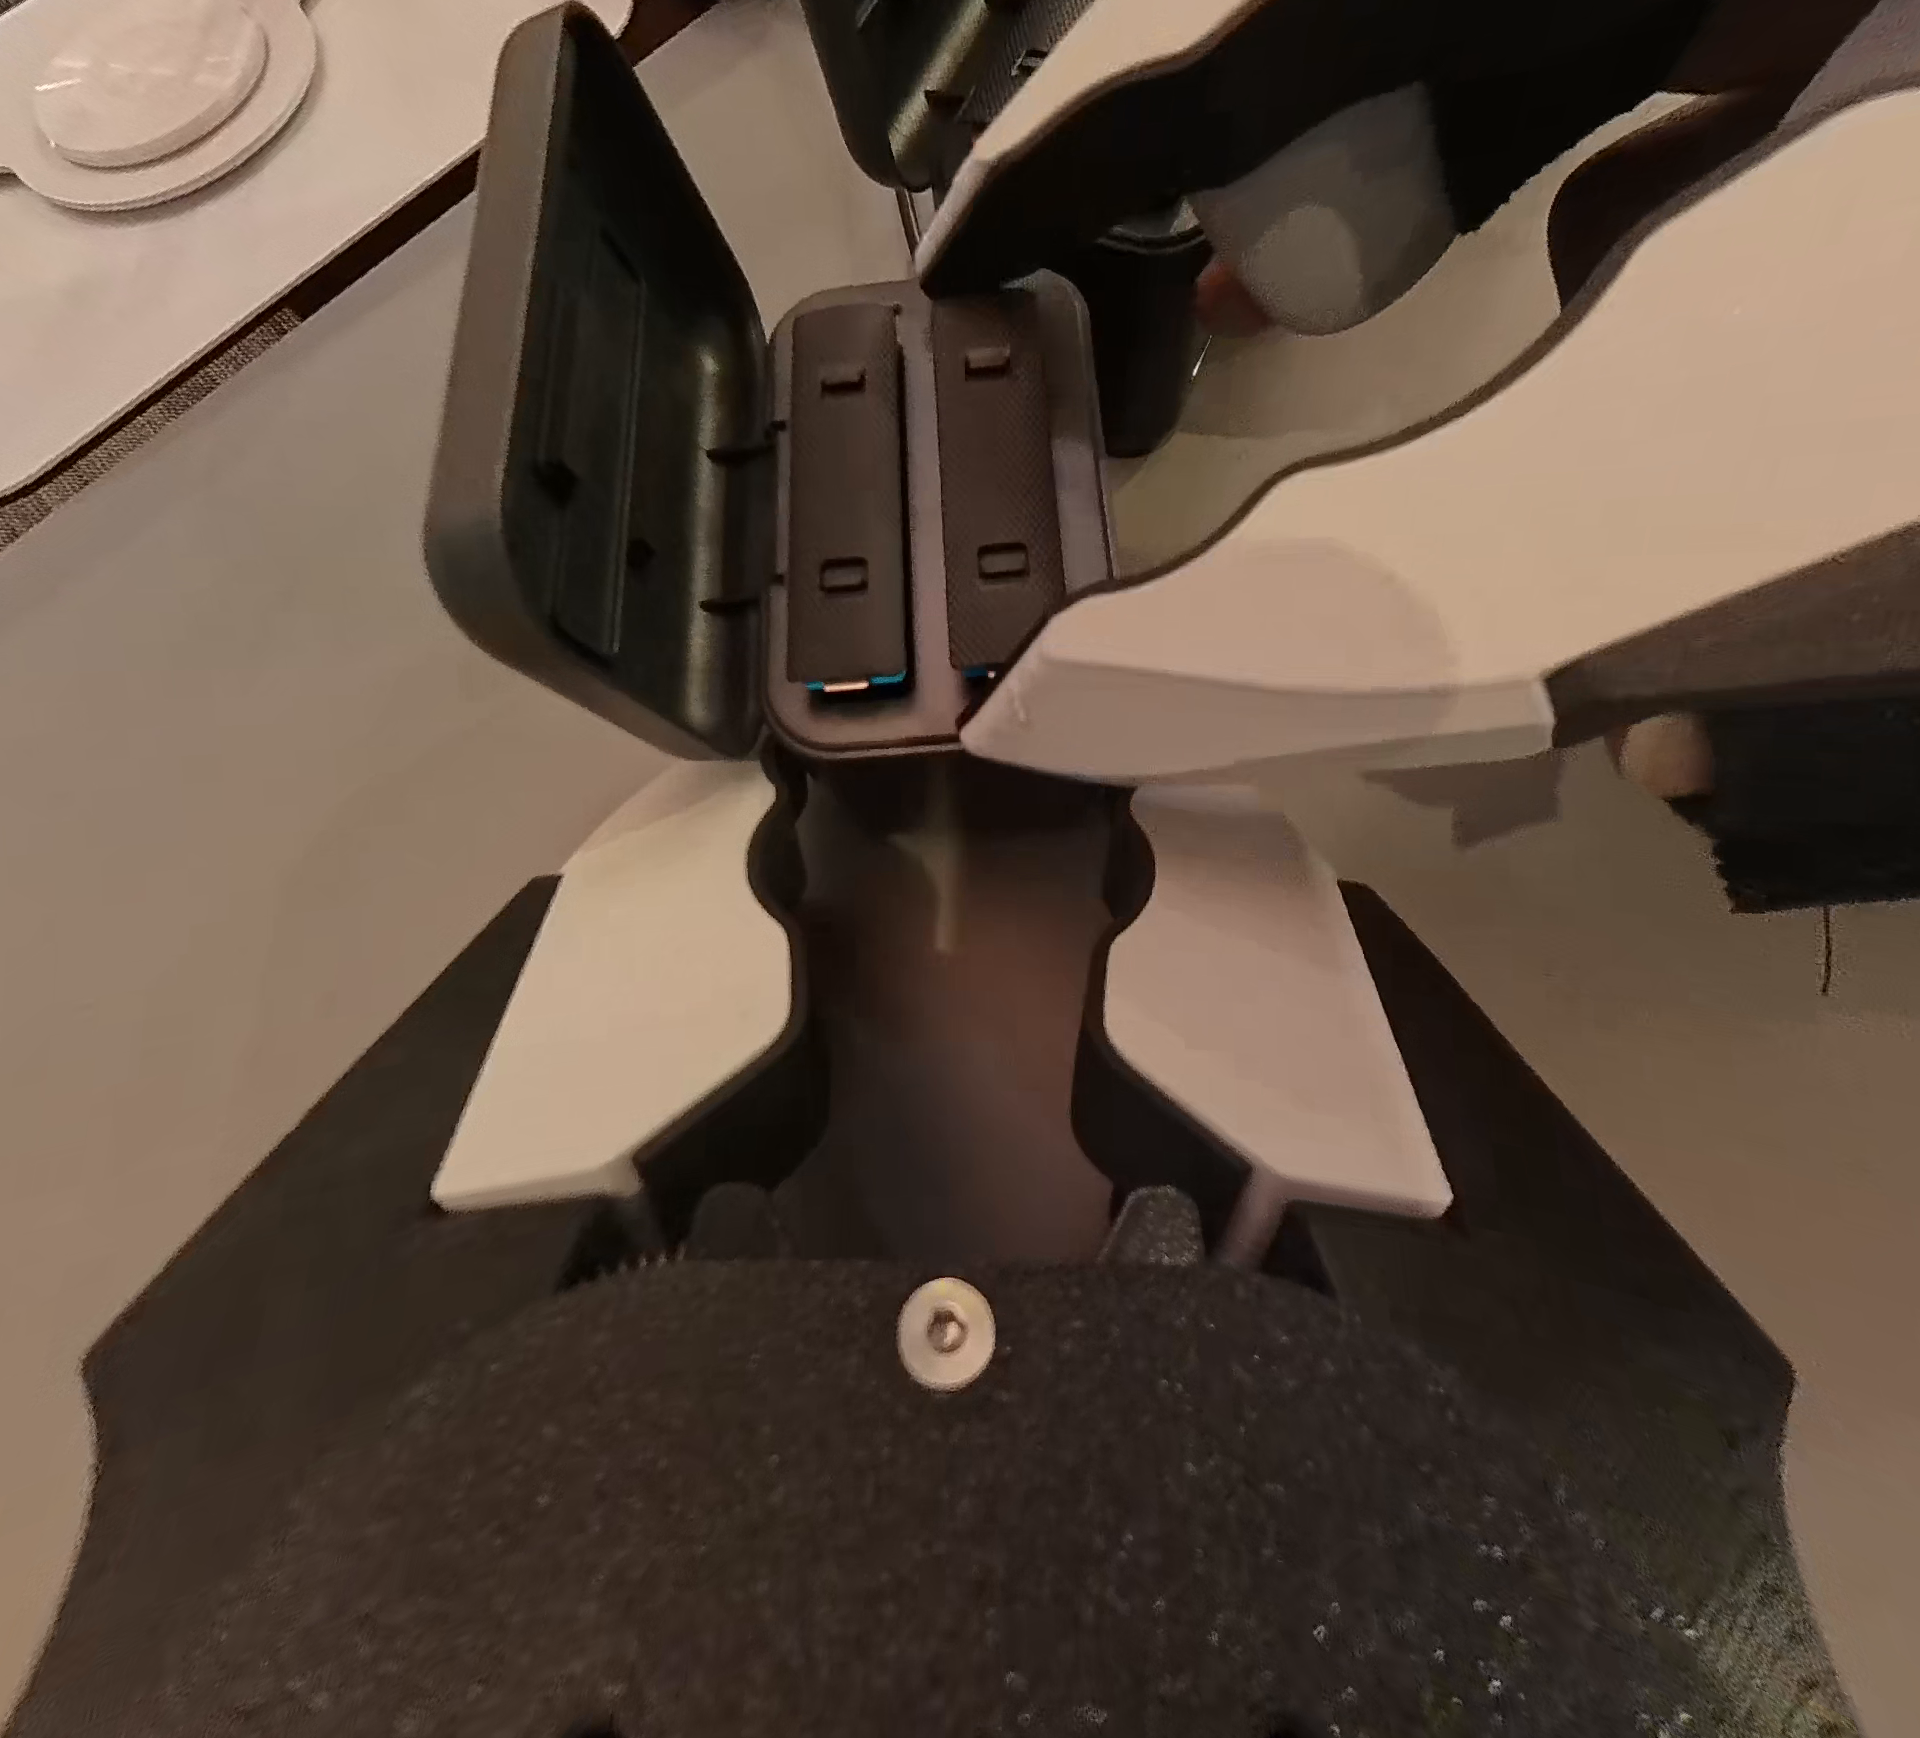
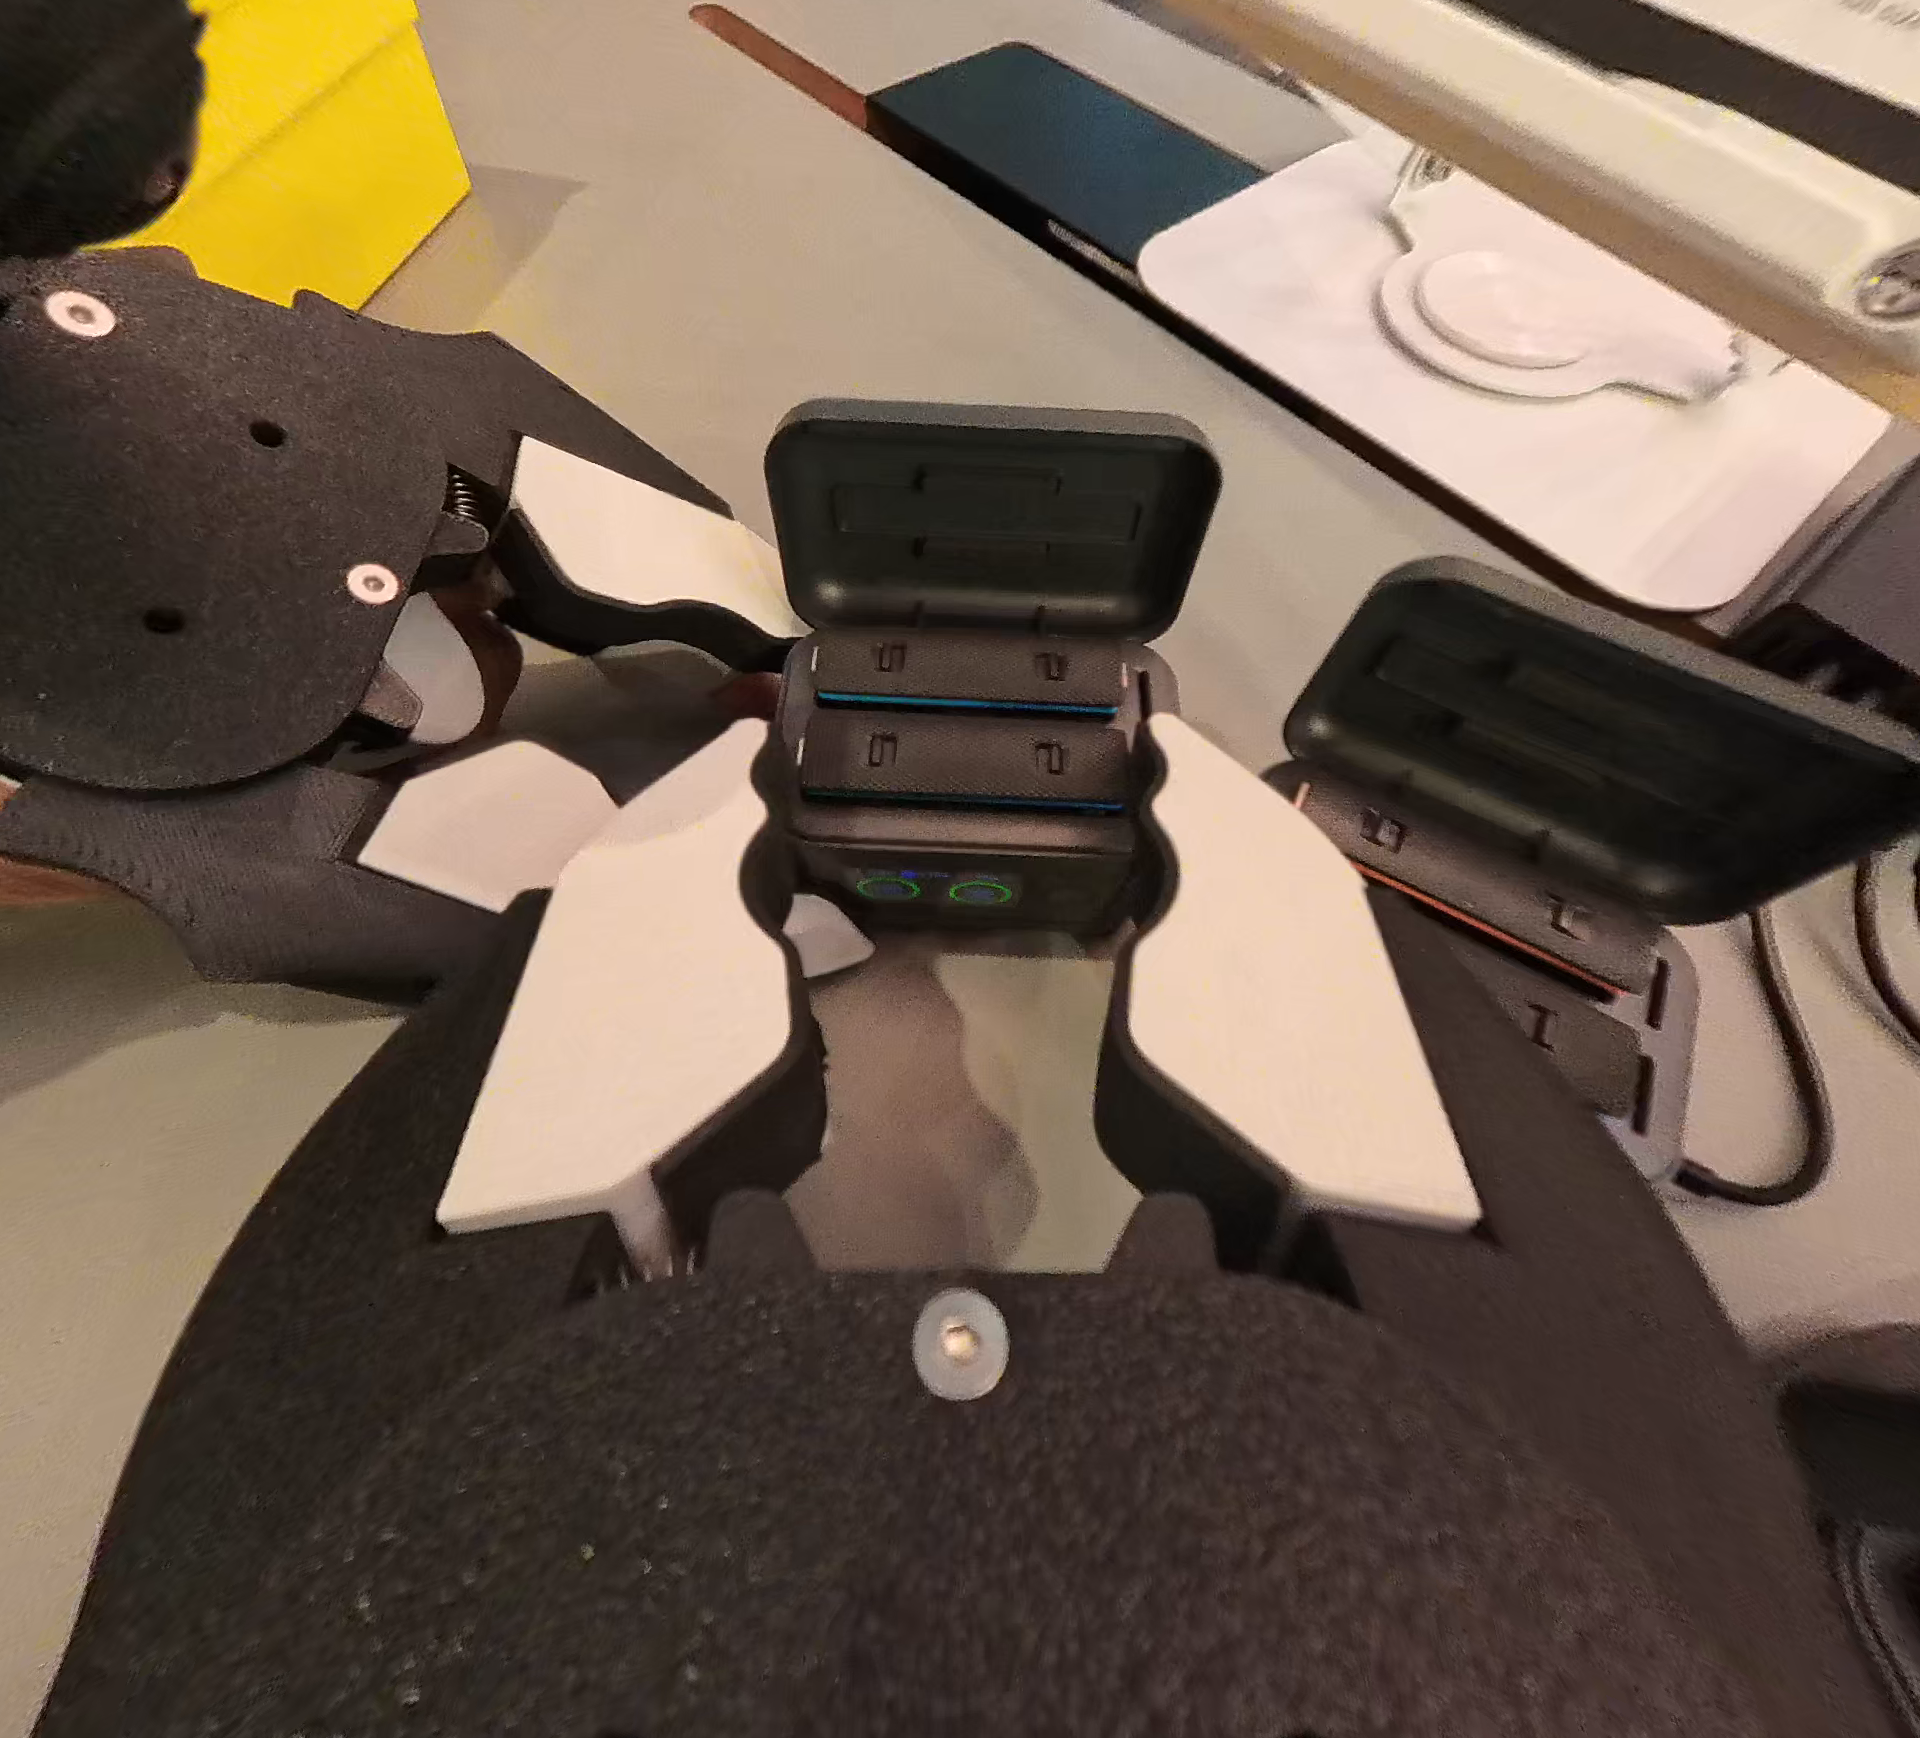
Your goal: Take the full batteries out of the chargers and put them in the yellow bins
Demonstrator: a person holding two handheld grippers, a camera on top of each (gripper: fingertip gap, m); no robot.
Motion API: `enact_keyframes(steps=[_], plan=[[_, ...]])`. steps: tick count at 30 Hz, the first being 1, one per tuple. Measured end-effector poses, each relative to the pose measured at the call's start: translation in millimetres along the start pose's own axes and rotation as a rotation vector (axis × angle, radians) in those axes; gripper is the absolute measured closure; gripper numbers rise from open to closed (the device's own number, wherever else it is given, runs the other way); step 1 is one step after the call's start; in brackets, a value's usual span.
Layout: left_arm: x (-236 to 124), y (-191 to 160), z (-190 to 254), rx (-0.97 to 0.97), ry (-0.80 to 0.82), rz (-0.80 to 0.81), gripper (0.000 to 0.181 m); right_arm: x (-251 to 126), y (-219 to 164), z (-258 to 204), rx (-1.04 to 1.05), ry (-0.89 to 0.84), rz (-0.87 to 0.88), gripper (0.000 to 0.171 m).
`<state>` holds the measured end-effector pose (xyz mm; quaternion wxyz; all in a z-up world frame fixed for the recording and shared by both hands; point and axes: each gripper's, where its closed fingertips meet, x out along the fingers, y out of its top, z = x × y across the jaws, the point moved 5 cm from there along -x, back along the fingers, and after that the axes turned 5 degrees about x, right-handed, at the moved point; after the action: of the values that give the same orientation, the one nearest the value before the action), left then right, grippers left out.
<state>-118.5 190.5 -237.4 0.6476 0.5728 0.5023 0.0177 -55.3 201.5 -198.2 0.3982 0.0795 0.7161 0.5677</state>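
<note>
An open black charger (image 2: 966, 888) with green ring lights stands on the grey table, lid up. It holds two black batteries with blue edges: the far one (image 2: 966, 675) next to the lid and the near one (image 2: 966, 758). My left gripper (image 1: 951, 784) is shut on the charger's end and steadies it; it also shows in the right wrist view (image 2: 707, 701). My right gripper (image 2: 961, 732) has its fingertips pressed on both ends of the near battery, which is the right one (image 1: 992, 483) in the left wrist view. The yellow bin (image 2: 322, 99) stands at the far left.
A second open charger (image 2: 1507, 961) with orange-edged batteries and a cable (image 2: 1808, 1065) sits close on the right. A dark flat device (image 2: 1070, 140) and a white pad with a round disc (image 2: 1475, 327) lie behind. A white board overhangs the far right. The left gripper's tips are roughly 5 cm from the right gripper's.
</note>
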Motion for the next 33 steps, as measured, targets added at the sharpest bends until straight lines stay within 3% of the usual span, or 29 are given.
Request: enact_keyframes(steps=[29,31,32,33], plan=[[2,1,0,-0.007,-0.008,0.006,0.125,-4,-1,3,0.114,-0.042,0.110,0.114],[2,0,1,-0.011,-0.012,-0.018,0.125,-8,1,7,0.124,-0.101,0.157,0.115],[2,-1,0,-0.024,-0.016,-0.008,0.125,-19,11,16,0.129,-0.168,0.262,0.171],[2,-1,0,-0.024,-0.024,-0.013,0.125,-33,25,16,0.099,-0.111,0.360,0.171]])
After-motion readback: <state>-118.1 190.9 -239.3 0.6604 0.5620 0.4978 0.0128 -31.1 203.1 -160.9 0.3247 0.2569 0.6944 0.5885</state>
